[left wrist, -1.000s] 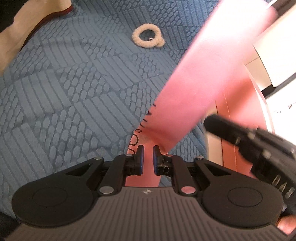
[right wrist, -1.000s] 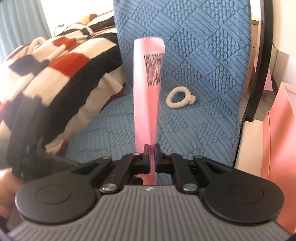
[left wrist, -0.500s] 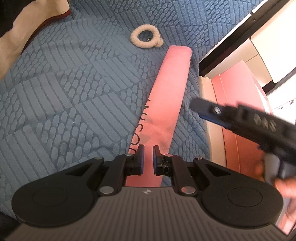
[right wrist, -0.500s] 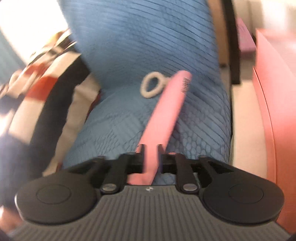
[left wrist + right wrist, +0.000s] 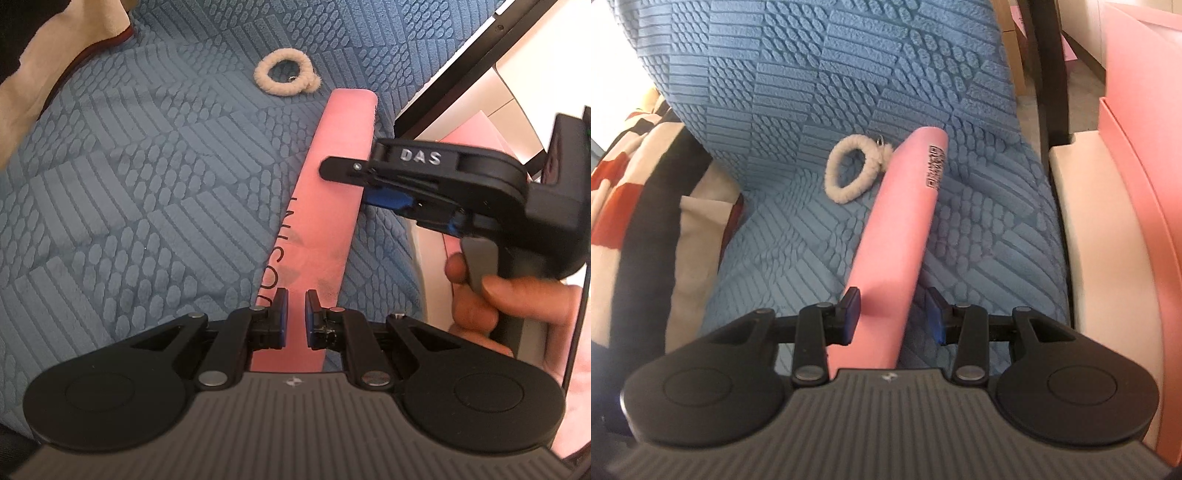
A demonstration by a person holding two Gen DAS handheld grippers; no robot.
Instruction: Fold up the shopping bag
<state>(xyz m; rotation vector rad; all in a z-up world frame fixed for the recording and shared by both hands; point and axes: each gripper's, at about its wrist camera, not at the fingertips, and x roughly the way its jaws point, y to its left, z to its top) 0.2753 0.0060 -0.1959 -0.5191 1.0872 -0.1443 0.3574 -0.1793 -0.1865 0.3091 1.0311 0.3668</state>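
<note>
Blue quilted upholstery [image 5: 129,177] of a chair seat fills most of both wrist views, its backrest rising across the top of the right wrist view. On the seat lies the pink shopping bag [image 5: 332,192], folded into a long narrow strip that runs from the bottom centre of each frame up toward the upper middle; dark lettering shows along its left edge in the left wrist view and a printed code patch near its far end in the right wrist view. Just beside that far end rests a cream fluffy loop [image 5: 286,78]. The left gripper [image 5: 296,318] sits at the strip's near end with its jaws nearly closed; whether they pinch the bag cannot be told. The right gripper [image 5: 894,319], held by a hand [image 5: 506,306] at the right of the left wrist view, has just been opening: its jaws stand apart on either side of the strip, the left pad at its edge, the right pad clear. A striped blanket [image 5: 631,206] lies at the left.
</note>
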